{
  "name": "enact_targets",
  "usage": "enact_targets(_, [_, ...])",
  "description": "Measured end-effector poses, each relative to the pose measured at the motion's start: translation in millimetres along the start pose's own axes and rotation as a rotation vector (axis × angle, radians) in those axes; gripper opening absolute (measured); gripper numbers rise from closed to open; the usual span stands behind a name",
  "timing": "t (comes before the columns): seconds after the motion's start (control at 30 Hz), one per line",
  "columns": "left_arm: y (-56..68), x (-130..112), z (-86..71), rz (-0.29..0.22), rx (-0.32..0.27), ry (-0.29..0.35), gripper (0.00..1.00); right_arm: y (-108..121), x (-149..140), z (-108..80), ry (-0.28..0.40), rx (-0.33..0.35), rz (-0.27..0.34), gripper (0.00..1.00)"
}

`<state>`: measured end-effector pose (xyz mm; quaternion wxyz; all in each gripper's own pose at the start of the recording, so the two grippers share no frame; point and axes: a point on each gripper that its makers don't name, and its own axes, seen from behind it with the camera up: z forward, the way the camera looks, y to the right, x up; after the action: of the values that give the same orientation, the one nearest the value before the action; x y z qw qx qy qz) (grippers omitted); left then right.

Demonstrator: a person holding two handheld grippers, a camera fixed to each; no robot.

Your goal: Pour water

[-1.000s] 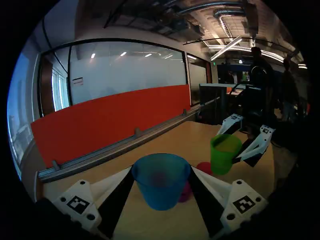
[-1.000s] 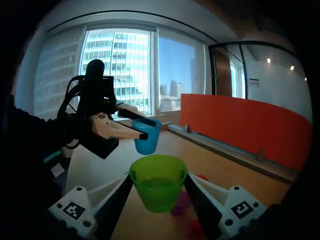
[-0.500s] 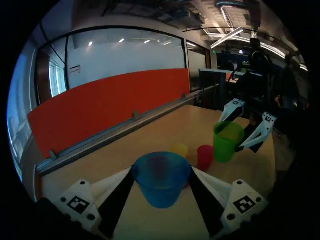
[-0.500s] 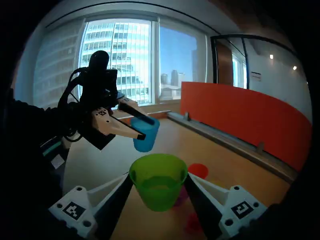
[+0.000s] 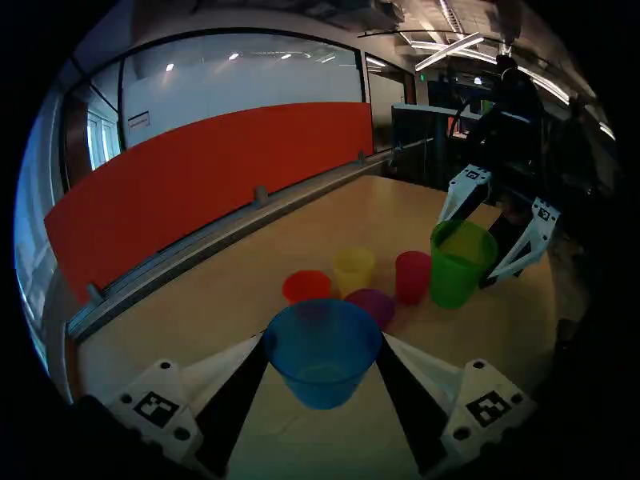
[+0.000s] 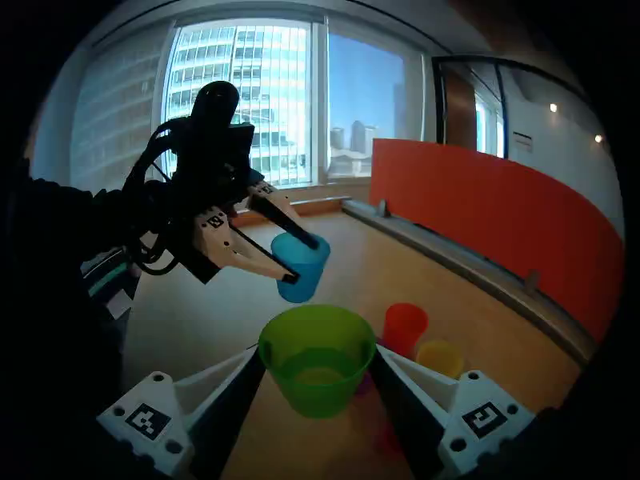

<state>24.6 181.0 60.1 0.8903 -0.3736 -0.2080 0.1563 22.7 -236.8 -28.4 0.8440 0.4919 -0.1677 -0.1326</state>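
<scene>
Your left tongs point(image 5: 322, 340) clamp the translucent blue plastic cup point(image 5: 322, 372), upright above the wooden counter point(image 5: 240, 288). Your right tongs point(image 6: 318, 352) clamp the translucent green plastic cup point(image 6: 316, 400), upright with water point(image 6: 318, 374) in it. The cups hang apart, so pouring looks not yet begun. Next, I'd judge, bring the green rim over the blue mouth and tilt slowly, clear of the small coloured cups point(image 5: 354, 268) below.

City office, by the look. Big windows point(image 6: 368, 96) w/ towers point(image 6: 240, 104) outside, glass-walled mtg rm point(image 5: 240, 88), orange partition point(image 5: 200, 184) along a long wood table point(image 5: 240, 276). Strip lights point(image 5: 460, 52) overhead.
</scene>
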Motion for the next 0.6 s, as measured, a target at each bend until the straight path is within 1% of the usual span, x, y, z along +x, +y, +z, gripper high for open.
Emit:
enact_targets(0.27, [5.3,-21.1,10.2,0.005,-0.022,-0.049,0.89,-3.8,-20.3,8.6,-0.049,0.027,0.005,0.91])
enact_targets(0.6, [12.2,-50.9,29.1,0.012,-0.052,-0.124,0.89,-5.4,-47.8,18.1,-0.108,0.043,0.005,0.91])
